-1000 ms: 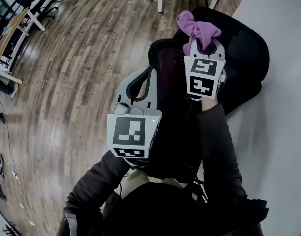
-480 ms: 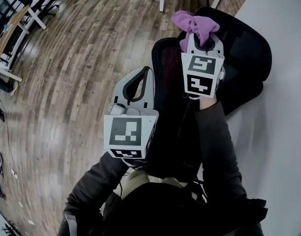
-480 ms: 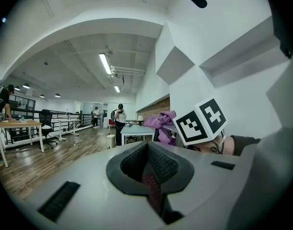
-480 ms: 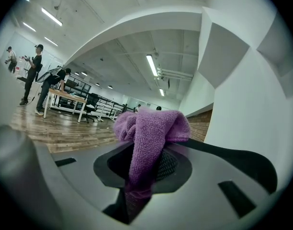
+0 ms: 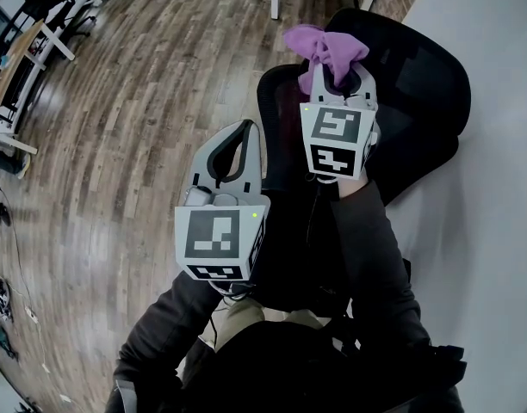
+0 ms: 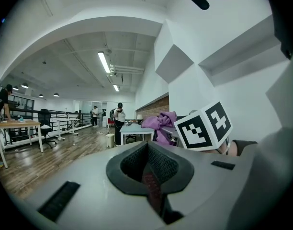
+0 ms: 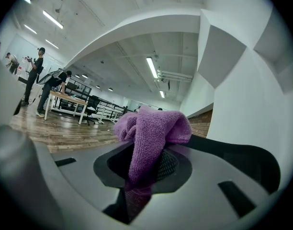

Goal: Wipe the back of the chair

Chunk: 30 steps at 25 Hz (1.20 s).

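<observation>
My right gripper (image 7: 145, 171) has its jaws clamped on a purple microfibre cloth (image 7: 153, 131), which bunches out above the tips. In the head view the cloth sits over the top edge of the black mesh office chair (image 5: 423, 76), which stands against the white wall (image 5: 496, 231). I cannot tell whether the cloth touches the chair back. My left gripper (image 6: 149, 176) has its jaws together with nothing between them. It is left of the right one and nearer to me, over the chair's near edge and the wooden floor (image 5: 117, 127). The right gripper's marker cube (image 6: 204, 126) shows in the left gripper view.
</observation>
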{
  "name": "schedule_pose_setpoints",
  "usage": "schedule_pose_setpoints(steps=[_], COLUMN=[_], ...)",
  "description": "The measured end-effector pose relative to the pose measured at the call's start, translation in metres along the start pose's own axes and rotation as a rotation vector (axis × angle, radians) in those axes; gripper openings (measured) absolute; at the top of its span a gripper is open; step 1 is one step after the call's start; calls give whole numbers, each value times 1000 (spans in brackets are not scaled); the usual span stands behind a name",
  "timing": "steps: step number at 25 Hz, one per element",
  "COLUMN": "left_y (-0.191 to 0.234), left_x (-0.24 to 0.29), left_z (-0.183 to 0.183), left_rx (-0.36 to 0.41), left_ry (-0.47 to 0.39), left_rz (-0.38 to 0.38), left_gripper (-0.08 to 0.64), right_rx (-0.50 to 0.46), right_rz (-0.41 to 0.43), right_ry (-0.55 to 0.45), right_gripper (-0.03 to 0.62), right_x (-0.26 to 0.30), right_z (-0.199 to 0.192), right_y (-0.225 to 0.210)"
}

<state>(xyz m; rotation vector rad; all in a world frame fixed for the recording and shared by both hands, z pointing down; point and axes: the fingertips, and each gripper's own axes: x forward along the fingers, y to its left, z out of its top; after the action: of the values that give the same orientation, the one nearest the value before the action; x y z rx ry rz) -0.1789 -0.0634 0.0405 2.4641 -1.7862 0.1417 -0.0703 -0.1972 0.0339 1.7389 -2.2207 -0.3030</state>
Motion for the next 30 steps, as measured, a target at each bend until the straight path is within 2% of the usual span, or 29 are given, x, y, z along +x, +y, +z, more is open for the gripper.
schedule_pose_setpoints(steps=[12,19,30], left_y=[-21,-45,-115], left_x=[8,20,37], left_z=[1,3,1], left_rx=[9,21,39], left_ry=[11,7,1], left_rz=[-25,-62,-176], left_gripper=[9,9,9], right_rx=[-31,-35,-27], right_rz=[44,-4,-110], right_ry=[24,74,146], right_gripper=[80,81,80], right_x=[-8,-12,-46], right_z=[-23,-47,-89], right_y=[0,-37,-114])
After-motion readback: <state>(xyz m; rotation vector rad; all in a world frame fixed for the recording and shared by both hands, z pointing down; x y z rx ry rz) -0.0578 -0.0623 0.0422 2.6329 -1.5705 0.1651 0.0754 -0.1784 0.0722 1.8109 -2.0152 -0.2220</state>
